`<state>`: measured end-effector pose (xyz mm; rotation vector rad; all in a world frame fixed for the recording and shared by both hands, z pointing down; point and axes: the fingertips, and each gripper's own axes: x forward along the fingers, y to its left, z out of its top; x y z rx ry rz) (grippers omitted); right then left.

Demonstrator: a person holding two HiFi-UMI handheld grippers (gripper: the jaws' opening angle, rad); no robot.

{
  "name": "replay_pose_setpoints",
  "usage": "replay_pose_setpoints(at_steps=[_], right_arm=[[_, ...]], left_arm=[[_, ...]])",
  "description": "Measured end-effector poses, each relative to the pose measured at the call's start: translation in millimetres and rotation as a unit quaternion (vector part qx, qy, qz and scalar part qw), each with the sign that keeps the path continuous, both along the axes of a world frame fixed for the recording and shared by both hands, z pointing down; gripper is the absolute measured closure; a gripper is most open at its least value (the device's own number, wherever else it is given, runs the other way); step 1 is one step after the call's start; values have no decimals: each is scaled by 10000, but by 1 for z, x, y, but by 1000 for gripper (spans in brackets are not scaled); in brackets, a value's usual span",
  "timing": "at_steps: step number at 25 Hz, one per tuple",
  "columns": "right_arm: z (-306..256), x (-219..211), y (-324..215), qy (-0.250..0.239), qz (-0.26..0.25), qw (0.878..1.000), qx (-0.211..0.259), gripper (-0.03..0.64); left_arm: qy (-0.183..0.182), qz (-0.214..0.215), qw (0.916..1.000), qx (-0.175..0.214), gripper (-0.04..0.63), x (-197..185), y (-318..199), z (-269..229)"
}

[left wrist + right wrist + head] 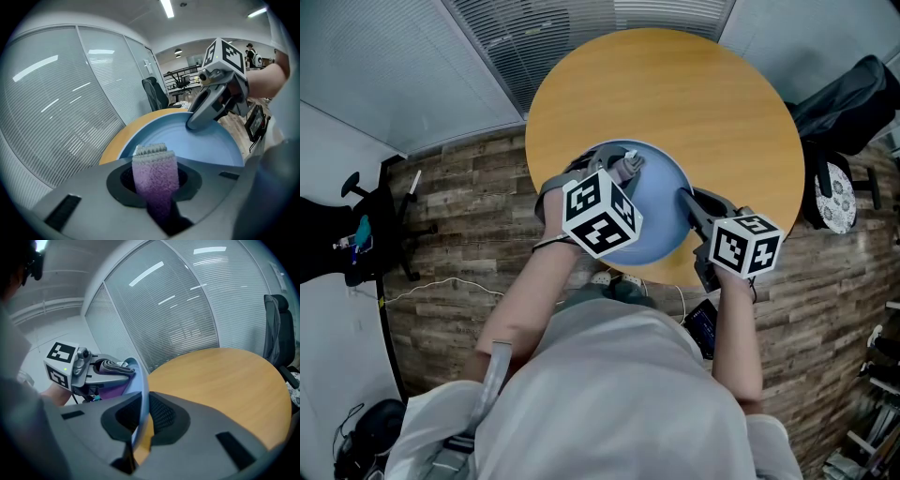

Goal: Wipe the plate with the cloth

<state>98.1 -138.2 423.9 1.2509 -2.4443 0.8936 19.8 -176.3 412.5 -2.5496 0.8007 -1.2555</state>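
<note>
Blue plate (664, 211) is held up on a tilt over the near edge of the round wooden desk (675, 94). Right gripper (686, 199): fingers narrow, pinched on the plate's right rim, which runs edge-on between them in the right gripper view. Left gripper (623, 171): fingers clamped on a folded purple cloth (154, 178). The cloth's end sticks out past the tips, at the plate's inner face on its left side. Grippers close together across the plate. Whether plate touches desk: cannot tell.

Nubby cloth (154, 172); smooth matt plate (187, 143), possibly plastic; satin wood-look table (675, 94).
</note>
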Motion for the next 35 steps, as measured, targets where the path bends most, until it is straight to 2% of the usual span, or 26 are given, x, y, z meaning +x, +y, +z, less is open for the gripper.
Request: replay_pose_setpoints(at_steps=[25,35], right_arm=[[-3,-10,3,61,-129,9999,60,581],[-3,-7,8,82,-104,9999,88,581]], left_arm=[[-8,617,9981,-89,520,44,33,0],[61,543,9984,-110,520,37,34,2]])
